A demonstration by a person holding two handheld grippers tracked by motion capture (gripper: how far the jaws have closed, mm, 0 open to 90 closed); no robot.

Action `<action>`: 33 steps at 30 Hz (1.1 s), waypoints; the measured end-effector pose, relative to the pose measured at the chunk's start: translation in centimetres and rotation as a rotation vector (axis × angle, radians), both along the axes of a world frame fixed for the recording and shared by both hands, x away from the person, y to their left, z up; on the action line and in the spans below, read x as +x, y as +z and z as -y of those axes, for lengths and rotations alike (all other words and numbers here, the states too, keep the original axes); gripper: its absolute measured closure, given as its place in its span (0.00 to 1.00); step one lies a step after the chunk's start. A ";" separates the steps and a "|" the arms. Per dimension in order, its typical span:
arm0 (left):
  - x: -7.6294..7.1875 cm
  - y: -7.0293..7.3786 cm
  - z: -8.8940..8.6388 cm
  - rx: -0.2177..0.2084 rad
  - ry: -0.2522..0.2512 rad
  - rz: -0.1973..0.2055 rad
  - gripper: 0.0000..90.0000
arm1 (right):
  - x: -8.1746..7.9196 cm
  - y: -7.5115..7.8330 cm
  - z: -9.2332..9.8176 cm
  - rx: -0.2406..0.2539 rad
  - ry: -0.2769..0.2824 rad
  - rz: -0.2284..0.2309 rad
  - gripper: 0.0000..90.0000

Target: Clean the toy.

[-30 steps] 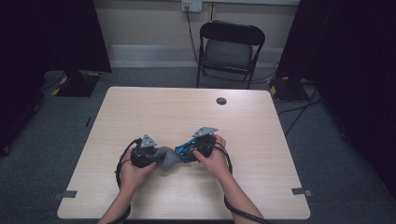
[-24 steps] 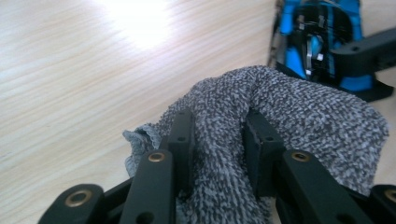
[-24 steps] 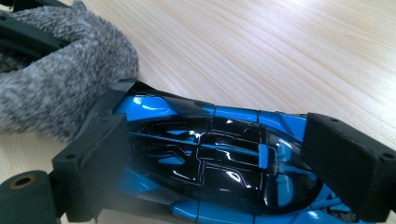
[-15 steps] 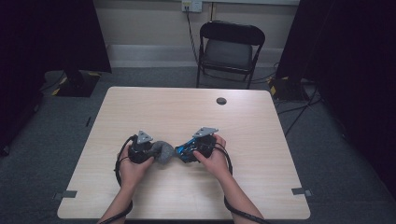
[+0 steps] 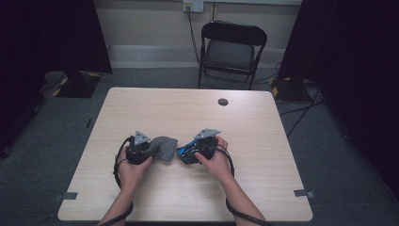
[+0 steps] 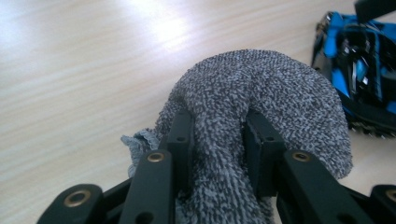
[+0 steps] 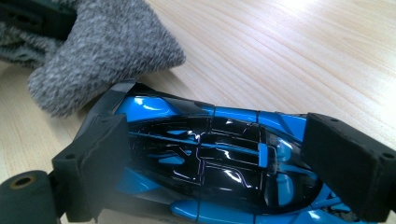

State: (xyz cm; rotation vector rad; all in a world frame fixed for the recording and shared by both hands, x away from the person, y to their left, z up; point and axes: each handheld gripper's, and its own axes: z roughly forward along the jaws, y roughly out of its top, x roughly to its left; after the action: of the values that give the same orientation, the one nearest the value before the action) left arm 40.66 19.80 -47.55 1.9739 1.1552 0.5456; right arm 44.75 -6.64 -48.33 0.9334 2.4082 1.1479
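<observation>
A grey terry cloth [image 5: 163, 146] is bunched between the jaws of my left gripper [image 5: 153, 149], which is shut on it. In the left gripper view the two black pads [image 6: 183, 135] pinch the cloth [image 6: 261, 79], and its folded end bulges past them towards a blue and black toy car [image 6: 359, 70]. My right gripper [image 5: 192, 151] is shut on that toy car [image 5: 184, 151] across its body, just above the table. In the right gripper view the car [image 7: 210, 140] sits between the pads [image 7: 93, 158], with the cloth [image 7: 107, 51] touching its far end.
The light wooden table [image 5: 263, 188] has a small dark round disc [image 5: 223, 101] near its far edge. A black folding chair [image 5: 233, 47] stands beyond the table. Cables trail from both grippers towards the person.
The left gripper has carried the cloth slightly away from the person, along the end of the car. The right hand and the car have stayed put.
</observation>
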 end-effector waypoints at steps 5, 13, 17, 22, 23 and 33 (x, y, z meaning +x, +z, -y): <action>-0.5 0.1 -0.7 -0.019 -0.007 -0.007 0.75 | 0.0 0.0 0.0 0.003 -0.002 0.003 0.09; -1.1 0.5 -2.1 -0.044 -0.036 -0.017 0.75 | 0.0 -0.1 0.0 0.004 -0.002 0.004 0.09; -1.3 0.7 -2.3 -0.049 -0.048 -0.013 0.75 | -0.1 -0.1 0.1 0.007 -0.003 0.006 0.09; -1.3 0.9 -2.7 -0.037 -0.049 -0.020 0.75 | -0.1 -0.1 0.0 0.005 -0.002 0.005 0.09; -1.3 1.0 -2.9 -0.035 -0.050 -0.022 0.75 | -0.1 -0.1 0.0 0.005 -0.002 0.005 0.09; -1.6 1.5 -3.0 -0.067 -0.077 -0.035 0.75 | -0.1 -0.1 0.1 0.007 -0.004 0.006 0.09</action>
State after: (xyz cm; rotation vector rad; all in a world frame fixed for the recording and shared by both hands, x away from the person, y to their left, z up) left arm 39.09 22.76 -46.00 1.9689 1.0996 0.4286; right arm 44.66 -6.69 -48.43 0.9349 2.3977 1.1574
